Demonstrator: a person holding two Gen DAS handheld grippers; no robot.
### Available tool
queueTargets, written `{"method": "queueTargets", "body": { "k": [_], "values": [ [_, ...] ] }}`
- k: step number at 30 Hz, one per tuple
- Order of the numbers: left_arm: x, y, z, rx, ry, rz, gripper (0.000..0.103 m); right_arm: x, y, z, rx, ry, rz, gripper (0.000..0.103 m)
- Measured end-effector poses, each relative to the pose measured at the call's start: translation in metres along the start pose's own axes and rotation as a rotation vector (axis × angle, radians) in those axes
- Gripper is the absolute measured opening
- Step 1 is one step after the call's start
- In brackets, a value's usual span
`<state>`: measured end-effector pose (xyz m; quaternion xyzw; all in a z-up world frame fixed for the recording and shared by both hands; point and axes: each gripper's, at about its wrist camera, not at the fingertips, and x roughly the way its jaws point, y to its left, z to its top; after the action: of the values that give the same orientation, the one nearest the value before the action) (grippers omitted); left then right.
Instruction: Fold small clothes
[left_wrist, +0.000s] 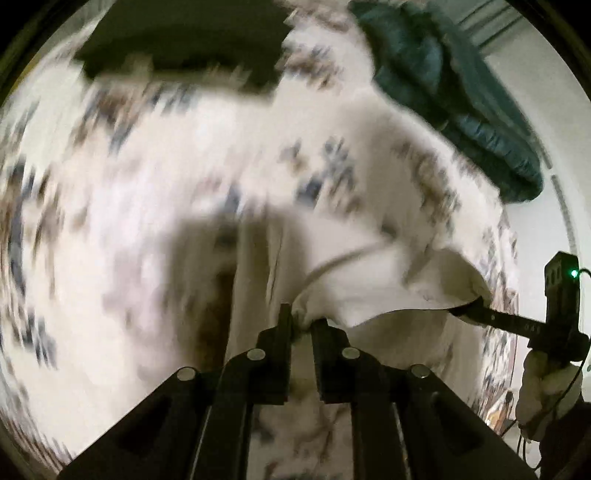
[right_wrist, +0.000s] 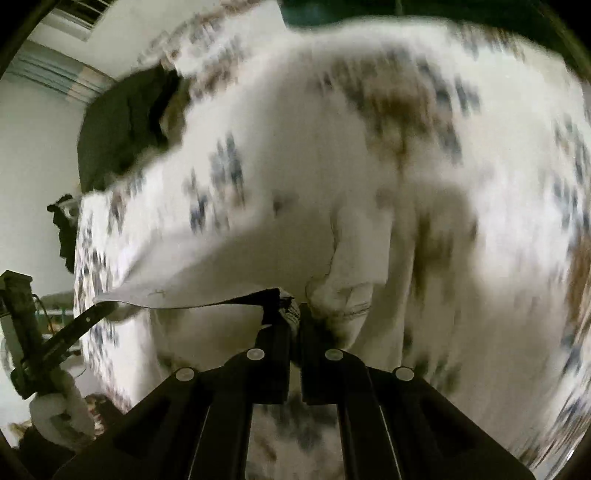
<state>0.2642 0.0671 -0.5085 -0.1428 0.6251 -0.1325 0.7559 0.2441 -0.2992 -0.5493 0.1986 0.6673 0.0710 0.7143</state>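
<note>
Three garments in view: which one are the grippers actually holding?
The white garment, pinched by the left gripper and right gripper. The teal garment and dark garment lie untouched farther back on the patterned sheet.

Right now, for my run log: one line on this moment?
left gripper: shut on white garment | right gripper: shut on white garment | garment lifted over patterned sheet
</note>
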Motion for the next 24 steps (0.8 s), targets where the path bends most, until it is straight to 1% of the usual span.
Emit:
{"method": "queueTargets", "body": {
  "k": [1, 2, 3, 4, 5, 6, 7, 8, 9, 10, 12, 13, 15, 17, 19, 20, 21, 22, 23, 24],
  "values": [
    [0.002, 0.008, -0.012, -0.031, 0.038, 0.002, 0.014, 0.01, -0.006, -0.013, 0.011, 0.044, -0.008, 0.006],
    [0.004, 0.014, -0.021, -0.06, 0.059, 0.004, 0.017, 0.017, -0.013, -0.026, 0.031, 0.089, -0.005, 0.007],
    [0.004, 0.021, -0.028, -0.092, 0.071, 0.0, 0.018, 0.021, -0.02, -0.036, 0.049, 0.126, 0.001, 0.012],
    [0.001, 0.028, -0.035, -0.123, 0.075, -0.003, 0.02, 0.023, -0.026, -0.043, 0.066, 0.149, -0.008, 0.028],
    [-0.002, 0.032, -0.038, -0.151, 0.075, -0.01, 0.027, 0.023, -0.032, -0.047, 0.082, 0.162, -0.022, 0.038],
    [-0.005, 0.035, -0.04, -0.168, 0.074, -0.019, 0.035, 0.017, -0.041, -0.052, 0.102, 0.154, -0.022, 0.047],
    [-0.009, 0.037, -0.038, -0.187, 0.06, -0.029, 0.039, 0.011, -0.048, -0.053, 0.117, 0.138, -0.013, 0.048],
    [-0.013, 0.038, -0.034, -0.199, 0.044, -0.034, 0.049, 0.002, -0.056, -0.053, 0.145, 0.116, 0.001, 0.048],
    [-0.015, 0.039, -0.03, -0.207, 0.027, -0.038, 0.056, -0.004, -0.064, -0.05, 0.17, 0.097, 0.012, 0.05],
    [-0.014, 0.039, -0.019, -0.213, 0.005, -0.046, 0.057, -0.012, -0.073, -0.044, 0.208, 0.061, 0.029, 0.053],
    [-0.008, 0.041, -0.002, -0.218, -0.01, -0.062, 0.057, -0.023, -0.09, -0.028, 0.282, -0.002, 0.085, 0.056],
    [-0.001, 0.042, 0.01, -0.217, -0.019, -0.079, 0.057, -0.023, -0.096, -0.02, 0.308, -0.016, 0.105, 0.056],
    [0.014, 0.039, 0.032, -0.213, -0.021, -0.078, 0.057, -0.021, -0.107, -0.002, 0.363, -0.05, 0.155, 0.056],
    [0.03, 0.034, 0.055, -0.211, -0.01, -0.113, 0.057, -0.01, -0.115, 0.016, 0.41, -0.057, 0.199, 0.056],
    [0.047, 0.027, 0.075, -0.196, -0.014, -0.121, 0.055, 0.006, -0.118, 0.033, 0.447, -0.047, 0.231, 0.056],
    [0.056, 0.023, 0.083, -0.177, -0.01, -0.105, 0.055, 0.014, -0.119, 0.039, 0.463, -0.041, 0.245, 0.056],
    [0.064, 0.019, 0.09, -0.155, -0.001, -0.069, 0.042, 0.022, -0.122, 0.045, 0.48, -0.038, 0.255, 0.053],
    [0.073, 0.016, 0.096, -0.124, 0.015, -0.051, 0.025, 0.025, -0.12, 0.05, 0.491, -0.048, 0.254, 0.03],
    [0.078, 0.015, 0.099, -0.107, 0.031, -0.044, 0.005, 0.027, -0.118, 0.054, 0.495, -0.061, 0.247, 0.016],
    [0.081, 0.014, 0.101, -0.096, 0.035, -0.026, 0.005, 0.025, -0.119, 0.056, 0.499, -0.083, 0.22, 0.009]
  ]
}}
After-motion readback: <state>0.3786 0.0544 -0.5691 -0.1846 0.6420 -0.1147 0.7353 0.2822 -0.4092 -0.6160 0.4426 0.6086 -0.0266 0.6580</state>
